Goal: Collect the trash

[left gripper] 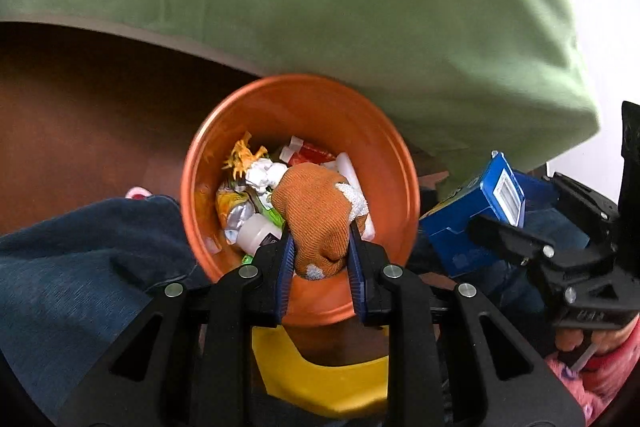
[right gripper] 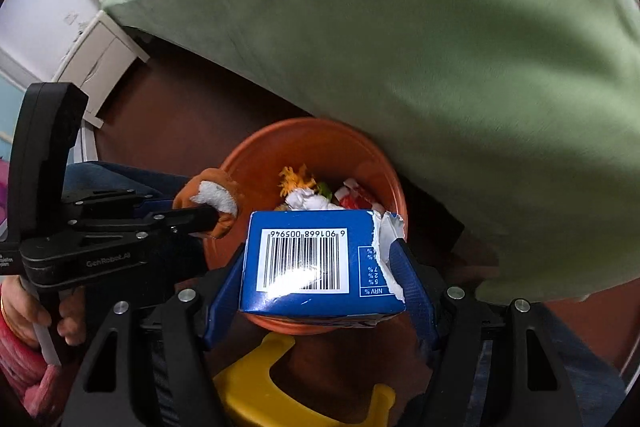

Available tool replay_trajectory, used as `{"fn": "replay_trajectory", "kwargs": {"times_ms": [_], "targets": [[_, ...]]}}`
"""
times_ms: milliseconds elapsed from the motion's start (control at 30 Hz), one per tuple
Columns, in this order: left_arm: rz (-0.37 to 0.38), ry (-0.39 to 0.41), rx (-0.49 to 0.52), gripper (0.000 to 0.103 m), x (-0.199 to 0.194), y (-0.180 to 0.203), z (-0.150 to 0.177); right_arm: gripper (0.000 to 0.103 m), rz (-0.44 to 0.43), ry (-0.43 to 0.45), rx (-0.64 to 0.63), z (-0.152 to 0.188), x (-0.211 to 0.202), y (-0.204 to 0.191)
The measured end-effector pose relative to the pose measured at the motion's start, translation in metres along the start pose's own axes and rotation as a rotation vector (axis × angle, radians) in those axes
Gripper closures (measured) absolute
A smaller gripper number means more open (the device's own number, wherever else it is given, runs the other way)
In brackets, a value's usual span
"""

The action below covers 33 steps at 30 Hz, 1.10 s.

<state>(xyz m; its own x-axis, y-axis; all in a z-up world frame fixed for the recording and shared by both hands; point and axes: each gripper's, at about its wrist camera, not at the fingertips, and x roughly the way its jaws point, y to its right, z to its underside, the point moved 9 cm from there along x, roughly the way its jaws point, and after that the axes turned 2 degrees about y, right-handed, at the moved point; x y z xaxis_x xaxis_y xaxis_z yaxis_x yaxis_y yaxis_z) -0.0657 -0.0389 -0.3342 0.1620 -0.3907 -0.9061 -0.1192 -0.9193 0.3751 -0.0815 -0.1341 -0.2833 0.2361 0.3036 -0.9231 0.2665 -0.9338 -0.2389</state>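
Green bedspread (left gripper: 320,7) behind orange bin (left gripper: 224,131); left tool (left gripper: 322,251) clamps orange glove (left gripper: 316,211), right tool (right gripper: 320,267) blue carton (right gripper: 304,259) (torn).

I had my right gripper (right gripper: 322,291) clamped on a blue carton (right gripper: 320,261), its barcode face toward the camera and one torn corner showing white. The carton hung over the near rim of the orange bin (right gripper: 256,163). Inside the bin, beyond the carton, lay crumpled white paper (right gripper: 306,201), a red wrapper (right gripper: 356,197) and a scrap of orange shreds (right gripper: 294,179). To the left of the bin, my left gripper (right gripper: 216,217) came in sideways, pinching an orange-and-white sock (right gripper: 212,195) just at the bin's left rim. Behind the bin and to its right hung a green cloth (right gripper: 440,47). Below the bin sat a yellow plastic piece (right gripper: 260,387).
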Motion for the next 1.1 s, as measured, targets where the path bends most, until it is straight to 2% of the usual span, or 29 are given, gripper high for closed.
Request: {"fn": "replay_trajectory", "kwargs": {"times_ms": [67,100,133,167,233,400,633,733,800,967,1100], "targets": [[-0.015,-0.015,-0.02,0.078,0.009,-0.003,-0.001,0.031,-0.011,-0.016,0.004,0.002,0.008,0.0],[-0.025,-0.018,-0.027,0.072,0.012,-0.006,0.0,0.028,-0.01,-0.023,0.005,0.002,0.012,0.001],[-0.048,-0.022,-0.033,0.063,0.015,-0.012,-0.001,0.018,-0.002,-0.018,0.008,0.003,0.009,0.001],[-0.065,-0.02,-0.04,0.058,0.016,-0.016,0.0,0.012,0.006,-0.006,0.013,0.001,0.007,0.003],[-0.088,0.005,-0.054,0.033,0.009,-0.019,0.01,0.012,-0.002,0.015,0.026,-0.001,0.003,0.007],[-0.135,0.043,-0.039,0.028,-0.002,-0.023,0.003,0.012,-0.014,0.04,0.09,-0.004,-0.01,0.02],[-0.189,0.079,-0.004,0.027,-0.019,-0.02,-0.007,0.012,-0.027,0.098,0.12,-0.012,-0.04,0.023],[-0.206,0.123,0.014,0.027,-0.04,-0.013,-0.015,0.012,-0.006,0.147,0.109,-0.02,-0.06,0.024],[-0.229,0.174,0.035,0.023,-0.058,-0.006,-0.026,0.012,0.0,0.189,0.104,-0.033,-0.074,0.021],[-0.28,0.371,0.096,0.015,-0.127,0.022,-0.062,0.011,0.022,0.336,0.097,-0.066,-0.13,0.021],[-0.3,0.521,0.109,0.012,-0.179,0.042,-0.085,0.011,0.078,0.501,0.089,-0.092,-0.19,0.021]]}}
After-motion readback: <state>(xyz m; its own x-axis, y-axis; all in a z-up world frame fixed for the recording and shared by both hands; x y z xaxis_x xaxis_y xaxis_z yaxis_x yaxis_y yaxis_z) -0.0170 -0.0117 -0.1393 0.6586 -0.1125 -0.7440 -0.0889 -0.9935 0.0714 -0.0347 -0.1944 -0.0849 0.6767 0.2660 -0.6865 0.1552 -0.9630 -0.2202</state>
